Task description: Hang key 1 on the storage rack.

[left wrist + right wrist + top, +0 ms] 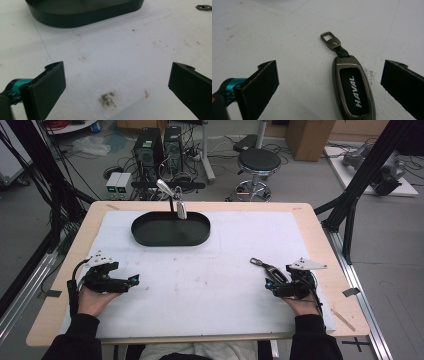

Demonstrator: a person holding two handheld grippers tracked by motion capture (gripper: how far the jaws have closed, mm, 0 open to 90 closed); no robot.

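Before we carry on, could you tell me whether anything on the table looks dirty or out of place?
The white mat has a dark smudge and small brownish specks between the left gripper jaws. The car key lies flat, undamaged.

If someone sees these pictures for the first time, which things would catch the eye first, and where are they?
Probably the car key fob marked HAVAL, lying flat on the white mat between the wide-open jaws of the right gripper, its metal clasp pointing away from the gripper. Next, the black oval tray at the far middle of the table. The left gripper rests open at the near left, with only stained mat between its jaws.
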